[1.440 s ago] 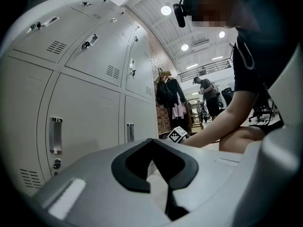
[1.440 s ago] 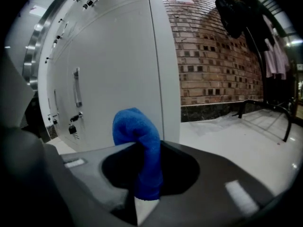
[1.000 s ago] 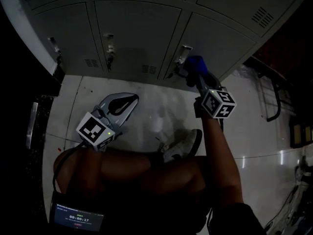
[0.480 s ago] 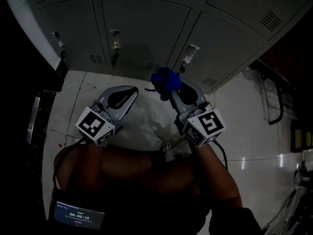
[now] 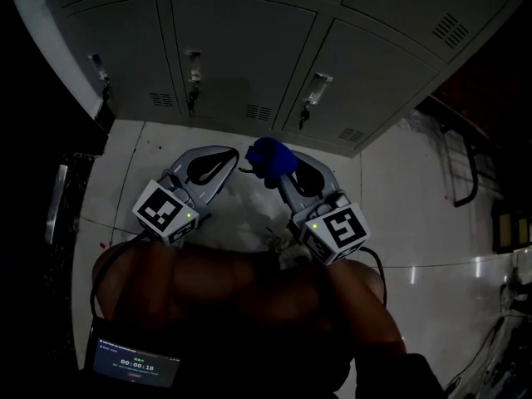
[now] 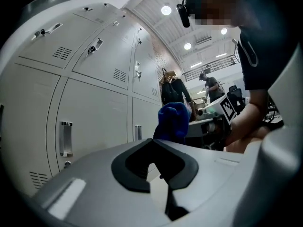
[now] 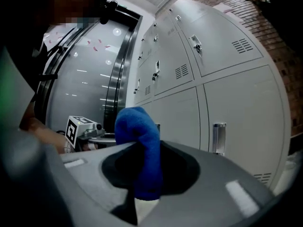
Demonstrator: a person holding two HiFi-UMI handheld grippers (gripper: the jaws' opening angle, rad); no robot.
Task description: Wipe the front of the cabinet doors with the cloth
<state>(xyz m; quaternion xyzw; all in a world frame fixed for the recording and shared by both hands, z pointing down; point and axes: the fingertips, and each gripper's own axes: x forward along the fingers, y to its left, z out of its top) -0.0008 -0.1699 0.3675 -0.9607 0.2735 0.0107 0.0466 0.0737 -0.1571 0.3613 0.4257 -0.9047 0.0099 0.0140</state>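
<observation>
Grey locker-style cabinet doors [image 5: 241,48] with small latches and vents fill the top of the head view. The blue cloth [image 5: 268,160] is bunched in my right gripper [image 5: 278,171], which is shut on it and held above the floor, short of the doors. In the right gripper view the cloth [image 7: 139,148] stands up between the jaws, doors [image 7: 236,108] to the right. My left gripper [image 5: 223,158] is shut with nothing in it, its tip close to the cloth's left side. The left gripper view shows the cloth [image 6: 173,122] just beyond that gripper [image 6: 154,145].
White glossy floor tiles [image 5: 399,189] lie below the cabinet. The person's legs and a shoe [image 5: 281,254] are under the grippers. A dark metal frame [image 5: 465,165] stands at right, a dark strip [image 5: 58,210] at left. People stand far off [image 6: 173,91].
The right gripper with the cloth has pulled back from a door latch and swung left, ending beside the left gripper's tip. The left gripper has hardly moved.
</observation>
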